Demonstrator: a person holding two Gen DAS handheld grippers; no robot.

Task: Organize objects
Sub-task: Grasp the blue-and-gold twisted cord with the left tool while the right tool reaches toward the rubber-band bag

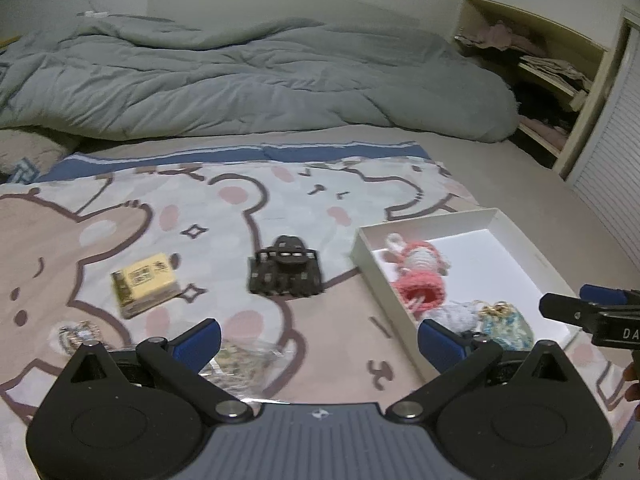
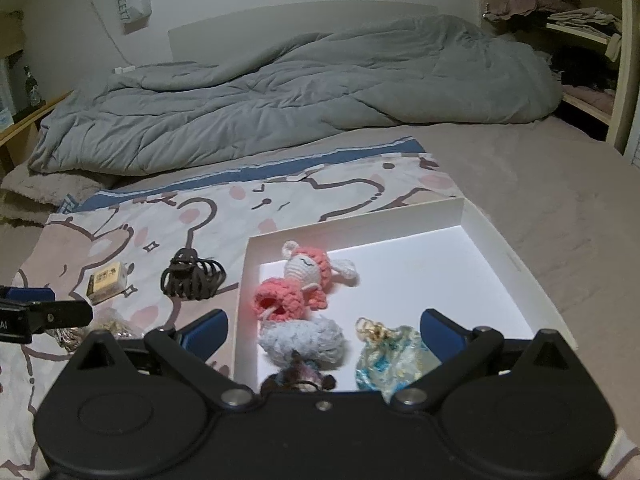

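Note:
A white box lies on the cartoon blanket. It holds a pink crochet doll, a pale blue fluffy piece, a blue-gold pouch and a small dark toy. A dark hair claw, a yellow box and a clear packet lie on the blanket. My left gripper is open above the blanket, empty. My right gripper is open above the box's near end, empty.
A grey duvet is piled across the far side of the bed. Shelves with clothes stand at the far right. A small beaded item lies at the blanket's left. The right gripper's finger shows in the left wrist view.

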